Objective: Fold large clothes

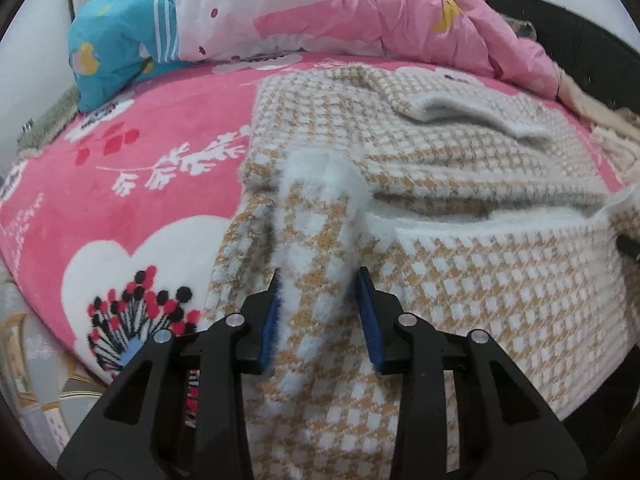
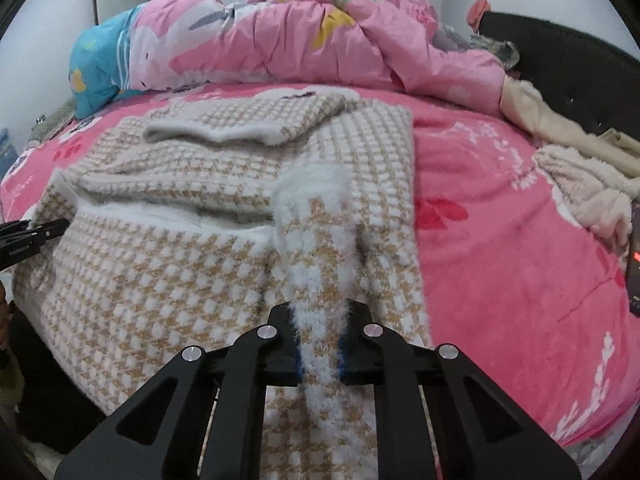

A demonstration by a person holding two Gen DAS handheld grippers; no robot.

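Observation:
A large fuzzy sweater (image 1: 460, 272) in a tan and white houndstooth knit lies partly folded on the pink bed, with a sleeve folded across its far part. My left gripper (image 1: 320, 280) has its jaws apart around a raised fold of the sweater's near left edge, and the pads (image 1: 270, 320) only brush the fabric. My right gripper (image 2: 320, 308) is shut on a raised fold of the sweater (image 2: 160, 264) at its near right edge. The left gripper also shows at the left edge of the right wrist view (image 2: 24, 236).
A pink fleece sheet (image 2: 520, 248) covers the bed. A bunched pink and blue quilt (image 2: 288, 36) lies along the far side. Cream clothes (image 2: 580, 184) are piled at the right by the black headboard (image 2: 560, 48). A dark device (image 2: 634, 256) sits at the right edge.

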